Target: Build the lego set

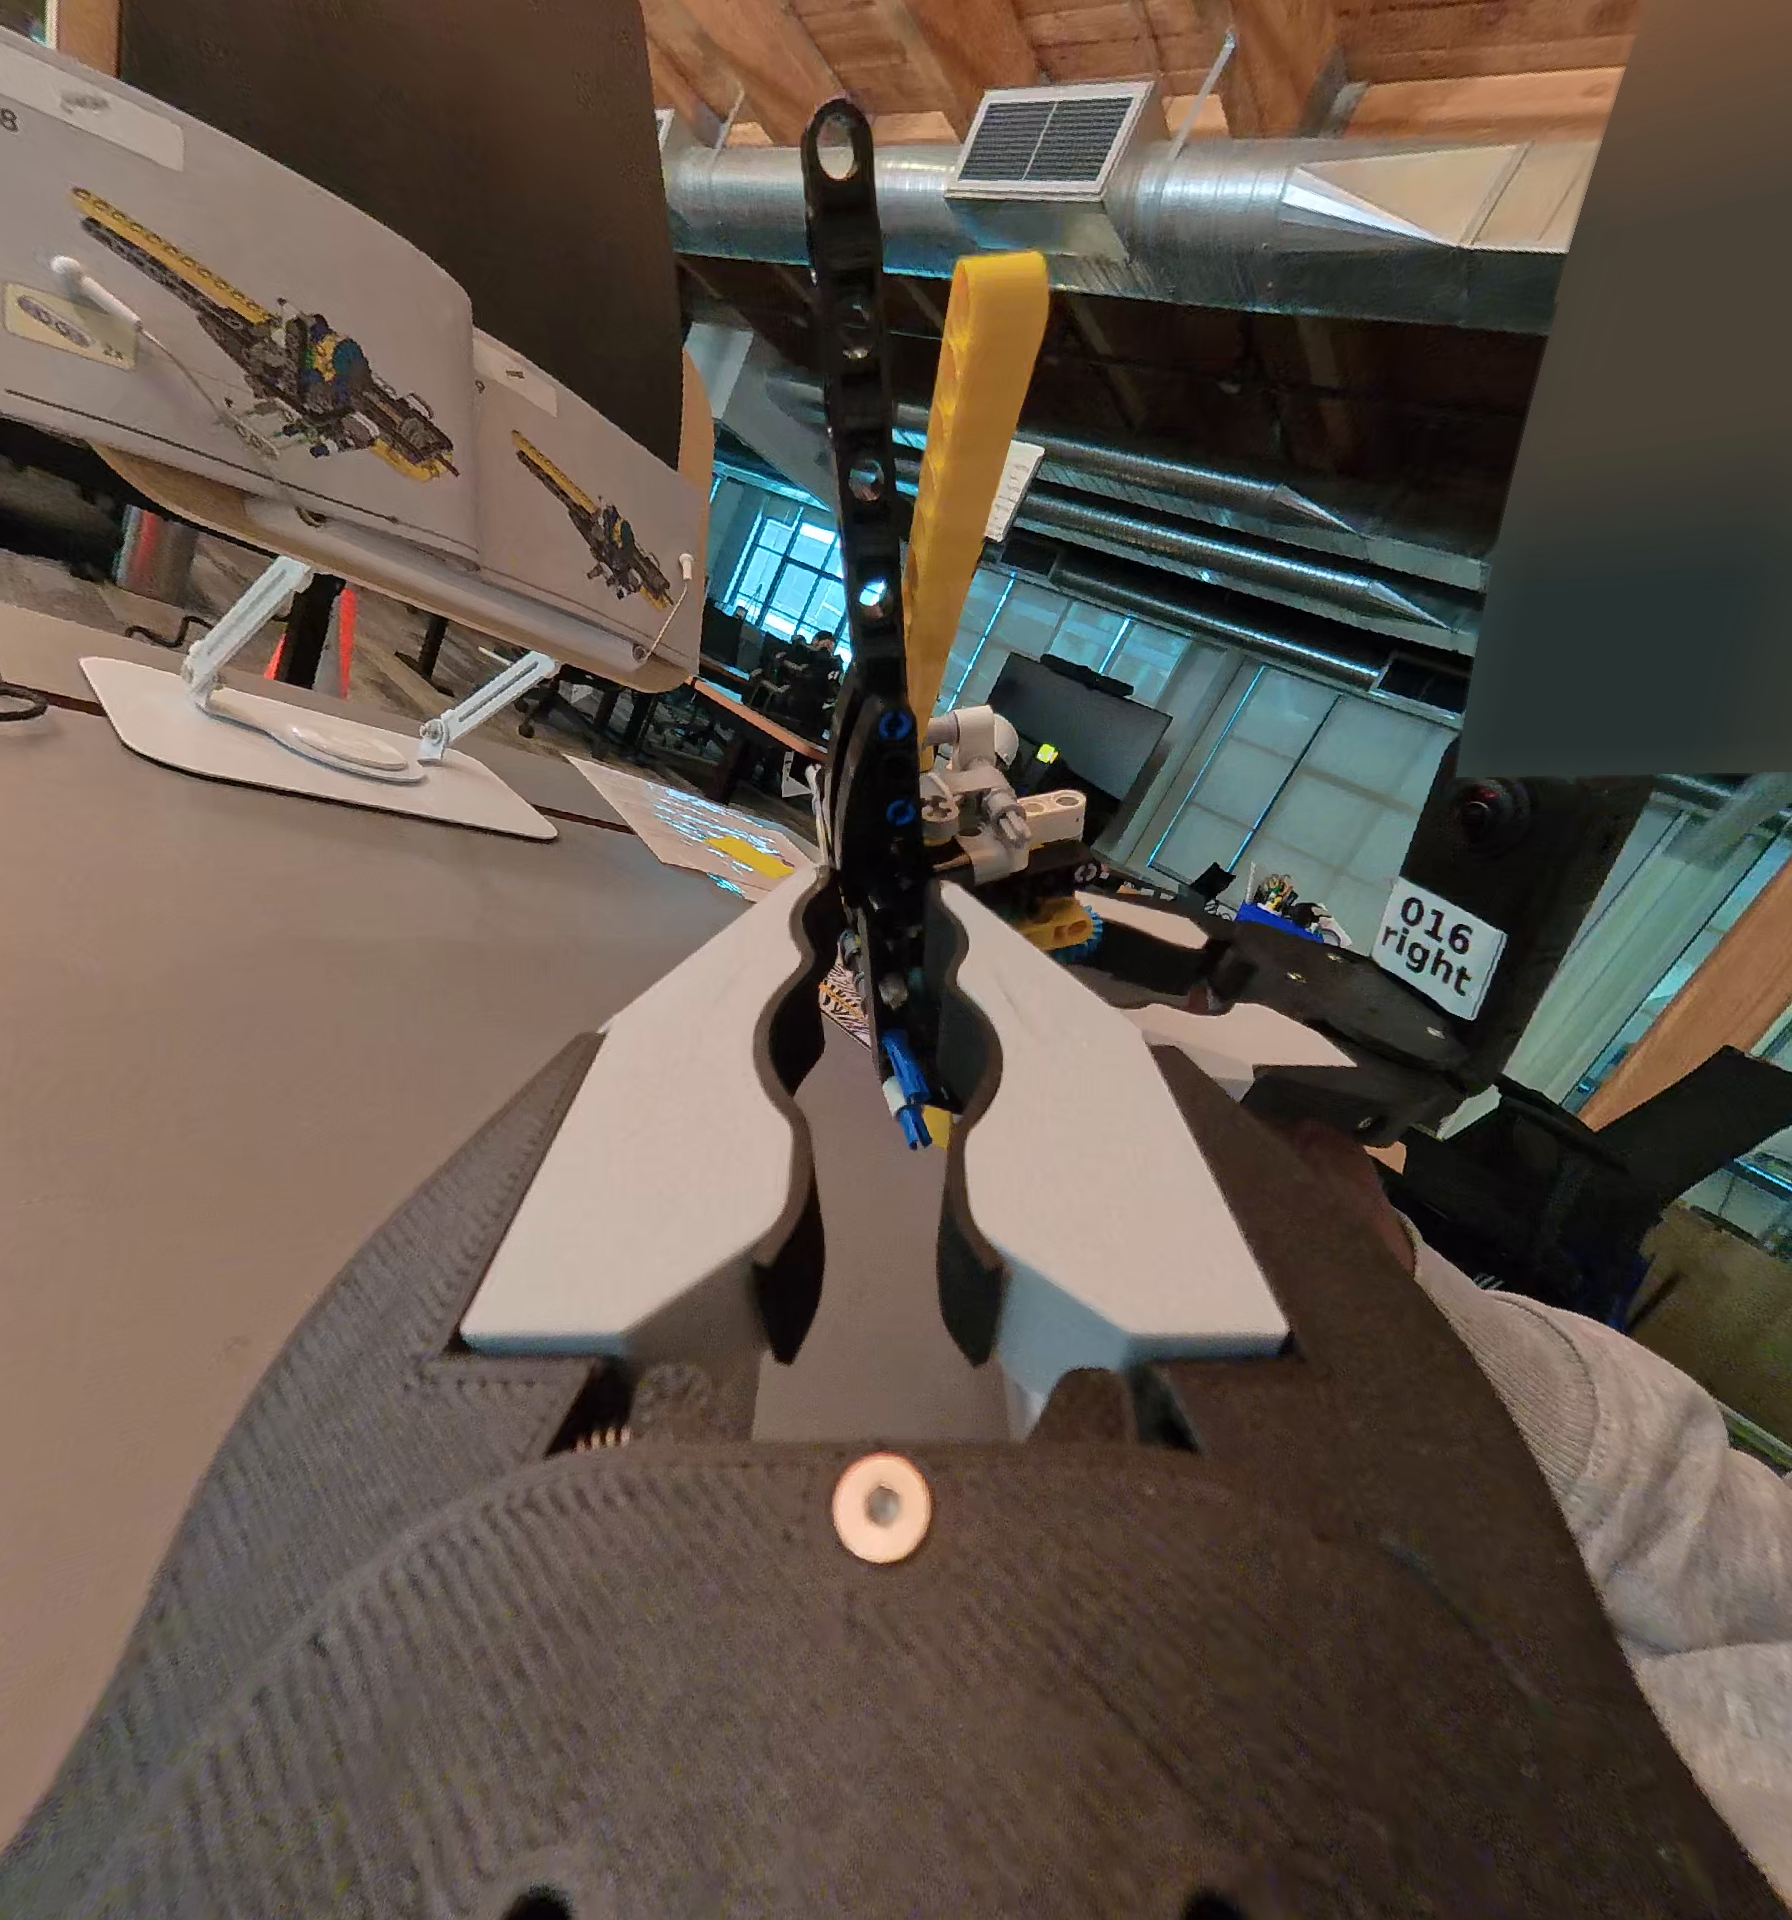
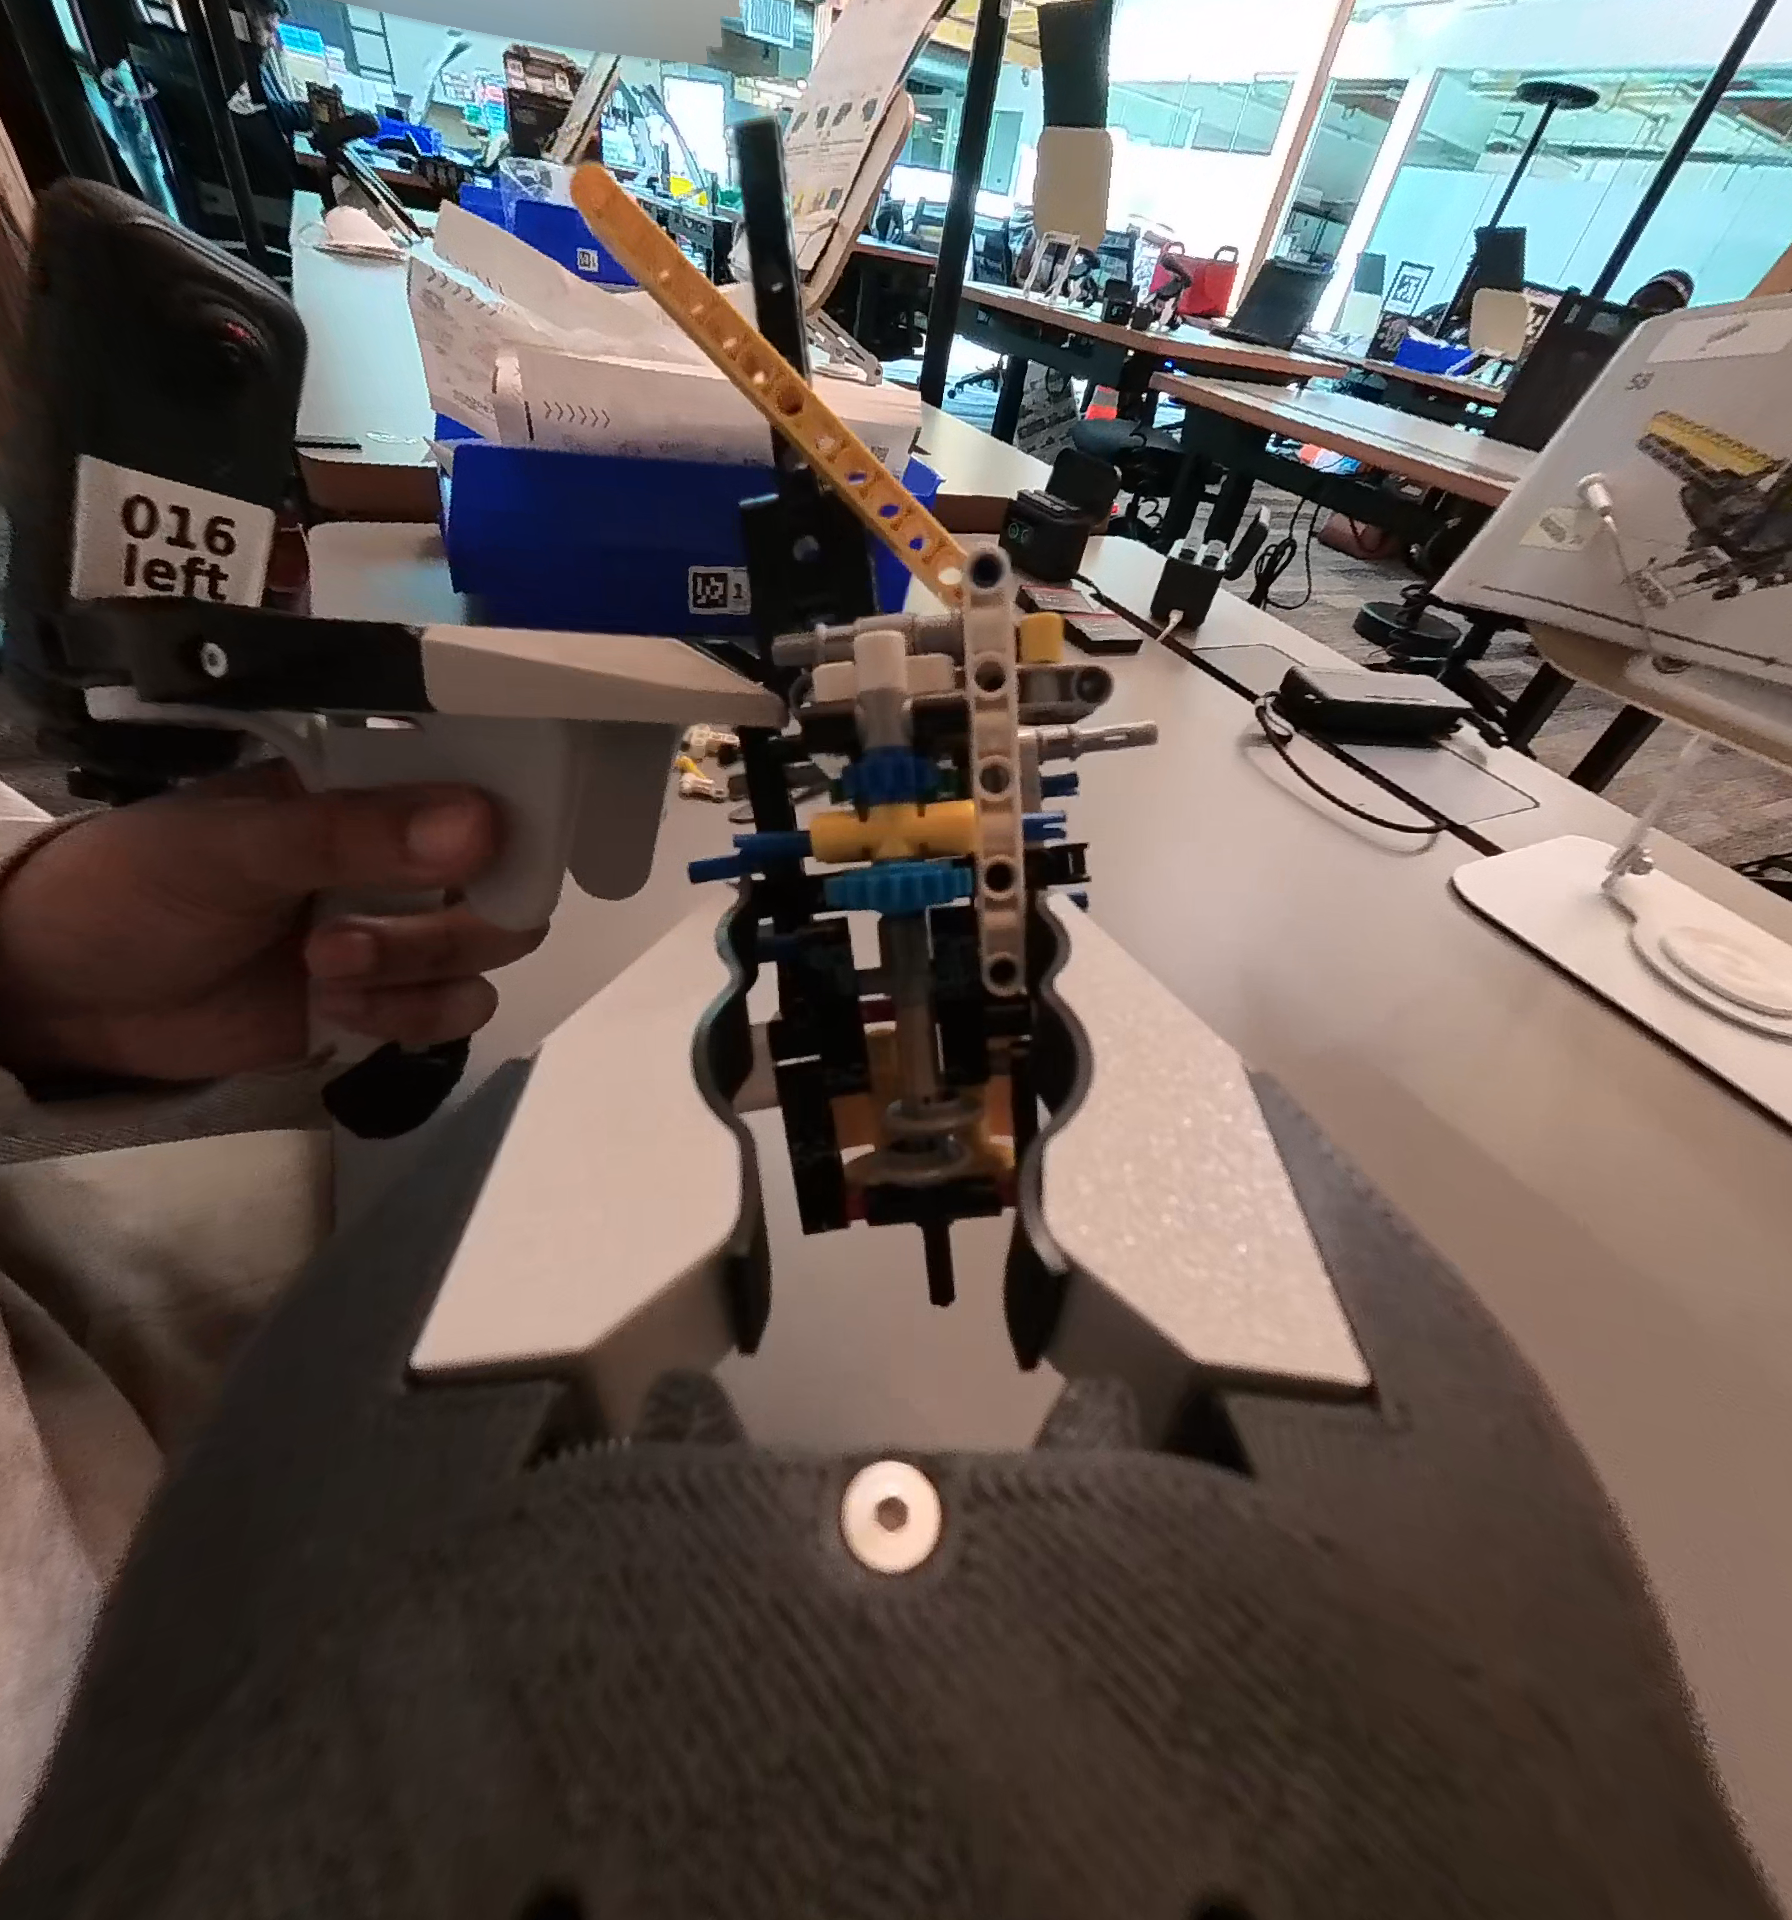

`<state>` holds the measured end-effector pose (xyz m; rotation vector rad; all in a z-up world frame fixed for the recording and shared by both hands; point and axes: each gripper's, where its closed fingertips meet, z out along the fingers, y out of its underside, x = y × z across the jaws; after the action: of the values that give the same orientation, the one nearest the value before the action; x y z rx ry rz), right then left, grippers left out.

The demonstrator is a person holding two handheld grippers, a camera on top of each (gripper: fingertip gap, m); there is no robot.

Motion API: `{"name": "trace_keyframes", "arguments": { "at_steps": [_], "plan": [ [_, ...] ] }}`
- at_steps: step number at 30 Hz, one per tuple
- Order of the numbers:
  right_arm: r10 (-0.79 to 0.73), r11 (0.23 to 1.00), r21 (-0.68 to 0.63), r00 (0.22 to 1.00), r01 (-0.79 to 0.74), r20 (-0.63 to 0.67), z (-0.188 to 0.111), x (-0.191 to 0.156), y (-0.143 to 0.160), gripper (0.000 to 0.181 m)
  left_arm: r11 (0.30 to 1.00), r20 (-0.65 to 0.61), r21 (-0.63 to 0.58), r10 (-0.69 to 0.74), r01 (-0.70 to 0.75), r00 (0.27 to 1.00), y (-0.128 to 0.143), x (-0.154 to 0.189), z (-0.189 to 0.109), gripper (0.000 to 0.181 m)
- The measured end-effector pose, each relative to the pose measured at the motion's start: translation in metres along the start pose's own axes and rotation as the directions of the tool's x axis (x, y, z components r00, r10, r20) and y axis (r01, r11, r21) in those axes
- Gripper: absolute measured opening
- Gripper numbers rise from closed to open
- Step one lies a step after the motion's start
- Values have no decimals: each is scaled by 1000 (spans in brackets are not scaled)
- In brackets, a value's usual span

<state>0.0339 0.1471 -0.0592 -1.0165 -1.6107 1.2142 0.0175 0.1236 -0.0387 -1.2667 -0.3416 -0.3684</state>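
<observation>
Both tongs, left [image 1: 876, 997] and right [image 2: 887, 1039], squeezed tight on one lego model [image 2: 902, 852]. Held up above grey table [image 2: 1287, 1039]. Yellow bar [image 2: 767, 374] and black bar [image 1: 850, 343] sticking up

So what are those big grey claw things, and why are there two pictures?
They are grippers: two-fingered tongs a person squeezes by hand, one in each hand. Each carries a camera looking along its fingers, so you get two pictures of the same moment.

In the left wrist view, the left gripper pinches a Lego model by its black side. A black beam and a yellow beam stick up from it.

In the right wrist view, the right gripper grips the same model lower down, where you see blue gears. A hand holds the left gripper there.

Underneath is a grey table. On it stands the instruction book on a white stand, and a blue box.
</observation>
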Motion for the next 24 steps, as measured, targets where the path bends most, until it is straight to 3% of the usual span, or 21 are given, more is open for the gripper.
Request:
{"name": "trace_keyframes", "arguments": {
  "at_steps": [13,24],
  "plan": [
    [-235,972,-37,967,232,-99,-2,0,-12,50,999,-57,41,-26,29,998,-7,6,-2,13],
    [-25,999,32,1000,25,8,0,-4,-8,50,993,-63,39,114,-112,991,-10,14,-3,14]
  ]
}}
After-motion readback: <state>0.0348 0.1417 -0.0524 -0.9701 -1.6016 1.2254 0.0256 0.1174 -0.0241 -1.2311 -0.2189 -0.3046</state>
